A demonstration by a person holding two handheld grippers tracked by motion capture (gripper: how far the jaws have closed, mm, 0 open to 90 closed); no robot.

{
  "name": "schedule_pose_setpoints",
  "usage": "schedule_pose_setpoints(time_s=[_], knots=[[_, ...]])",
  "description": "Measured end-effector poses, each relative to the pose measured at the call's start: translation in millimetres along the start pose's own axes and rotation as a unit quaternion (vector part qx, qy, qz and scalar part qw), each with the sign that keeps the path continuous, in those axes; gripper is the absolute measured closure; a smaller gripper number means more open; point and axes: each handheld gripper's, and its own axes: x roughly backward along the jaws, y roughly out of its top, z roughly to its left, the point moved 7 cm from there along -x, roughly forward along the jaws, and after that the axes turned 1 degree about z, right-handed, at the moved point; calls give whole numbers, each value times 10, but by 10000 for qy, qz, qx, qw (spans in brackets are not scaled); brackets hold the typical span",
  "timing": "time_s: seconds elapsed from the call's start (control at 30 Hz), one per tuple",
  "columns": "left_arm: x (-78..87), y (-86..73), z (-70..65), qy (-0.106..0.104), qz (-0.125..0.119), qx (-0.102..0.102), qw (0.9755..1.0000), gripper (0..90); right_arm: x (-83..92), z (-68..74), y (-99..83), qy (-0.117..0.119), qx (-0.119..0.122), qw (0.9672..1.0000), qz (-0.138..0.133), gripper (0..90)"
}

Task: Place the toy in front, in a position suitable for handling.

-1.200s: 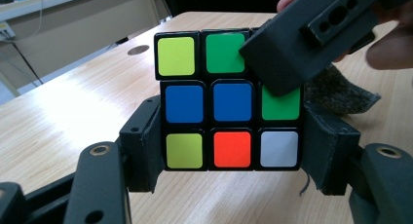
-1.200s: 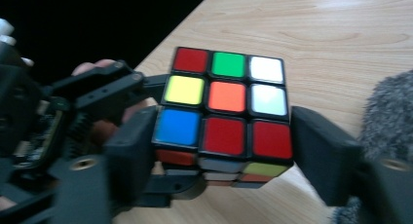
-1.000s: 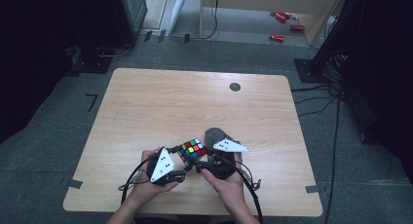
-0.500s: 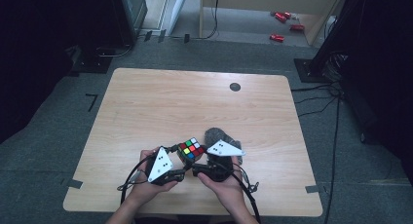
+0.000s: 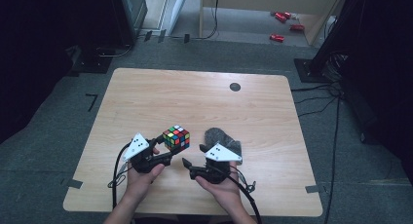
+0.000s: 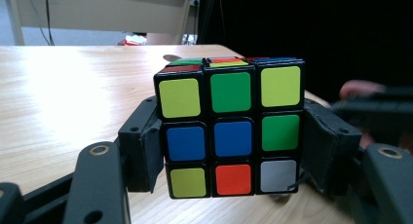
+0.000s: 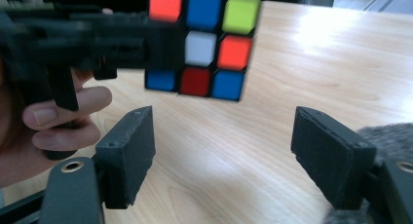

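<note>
While the left gripper [image 5: 164, 142] pinches the puzzle cube [image 5: 176, 137] by both sides, lifted just off the table [image 5: 146, 95] near the front edge, the right gripper [image 5: 192, 156] has just been opening, jaws spread w/ nothing between, probably freeing the cube for a regrip.

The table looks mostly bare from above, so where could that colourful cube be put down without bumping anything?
Nearly anywhere. The table is bare from the dark round spot at the far edge down to the cube, and along both side edges. It is crowded only at the near edge, where the left gripper clamps the cube beside the open right gripper and a grey furry thing.
</note>
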Motion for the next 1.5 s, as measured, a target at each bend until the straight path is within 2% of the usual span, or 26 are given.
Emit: schedule_pose_setpoints(time_s=[0.1,0.23,0.4,0.57,0.7,0.77,0.83,1.03,1.13,1.23,1.33,1.43,1.5], knots=[[-21,2,-77,27,-114,121,9999,348,-52,43,-29,-101,-30,9999,-38,204],[-52,-26,-186,22,-216,139,9997,348,-70,54,-54,-174,-210,9995,-175,195],[-91,-68,-323,-112,-257,26,9996,348,-66,97,-39,-89,-424,9984,-370,191],[-103,-93,-360,-210,-243,41,9995,348,-43,86,-16,-137,-570,9967,-553,202],[-110,-97,-364,-281,-238,94,9993,348,-43,34,-39,-179,-632,9961,-590,278],[-116,-108,-354,-316,-198,151,9992,348,-40,48,-47,-98,-572,9964,-617,332],[-119,-114,-344,-362,-168,224,9990,348,-38,50,-52,-209,-460,9967,-636,340],[-125,-125,-321,-449,-79,329,9984,340,-38,35,-68,-312,-253,9975,-576,347],[-95,-66,-271,-494,-166,476,9975,283,-48,16,-95,-365,-133,9982,-453,347],[-44,9,-216,-479,-248,392,9978,224,-63,-33,-131,-418,-125,9984,-361,348],[28,72,-139,-489,-361,308,9977,224,-49,-118,-129,-515,-129,9982,-294,348],[69,98,-60,-454,-309,135,9984,193,2,-235,-94,-573,-151,9979,-274,348],[76,88,-14,-390,-247,-60,9989,183,40,-307,-70,-566,-225,9978,-250,348]])
